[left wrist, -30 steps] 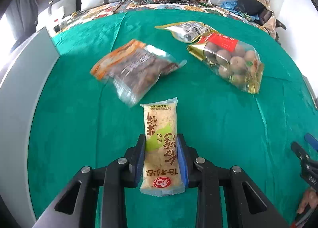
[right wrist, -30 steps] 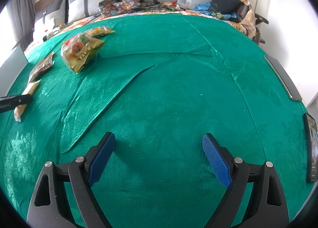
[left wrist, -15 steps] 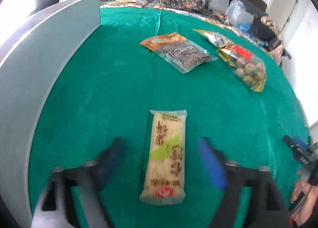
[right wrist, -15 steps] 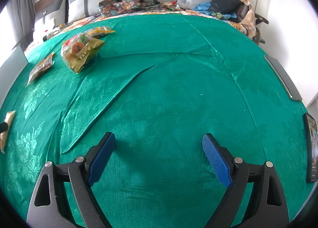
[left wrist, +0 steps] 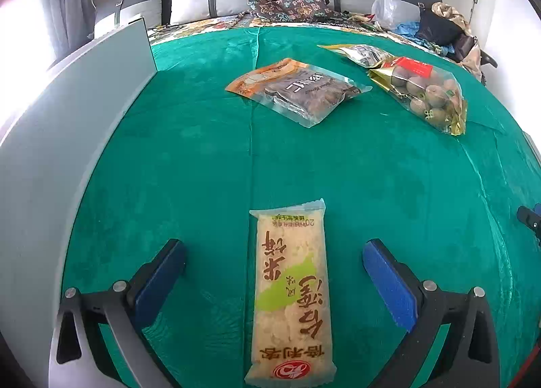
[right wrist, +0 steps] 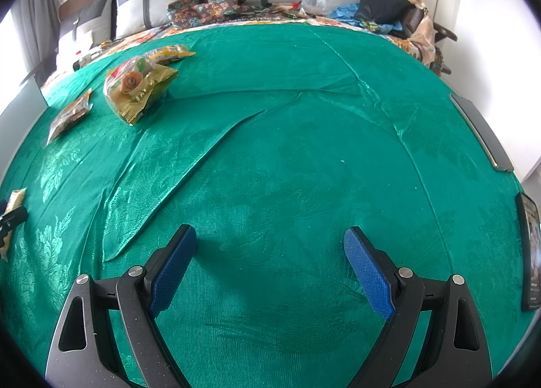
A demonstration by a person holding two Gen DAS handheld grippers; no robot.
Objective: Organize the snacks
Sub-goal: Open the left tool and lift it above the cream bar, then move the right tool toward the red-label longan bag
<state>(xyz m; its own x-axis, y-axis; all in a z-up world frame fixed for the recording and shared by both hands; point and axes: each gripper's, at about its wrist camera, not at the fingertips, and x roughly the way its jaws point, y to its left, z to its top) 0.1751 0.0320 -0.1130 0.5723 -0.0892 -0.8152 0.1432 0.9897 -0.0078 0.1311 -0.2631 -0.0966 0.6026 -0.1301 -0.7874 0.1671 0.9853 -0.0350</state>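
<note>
A pale rice-cracker packet (left wrist: 291, 290) lay flat between the left gripper's (left wrist: 274, 263) spread fingers, untouched; an orange-edged packet (left wrist: 297, 88) and a nut bag (left wrist: 427, 92) lay far ahead.

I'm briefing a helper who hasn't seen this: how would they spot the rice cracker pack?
On the green cloth, look between the open left gripper. The rice cracker pack lies flat there: long, narrow and pale yellow, unlike the wider bags farther off.

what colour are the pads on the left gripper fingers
Blue, on black finger arms. The left wrist view shows the pads best, spread open either side of the rice cracker packet.
</note>
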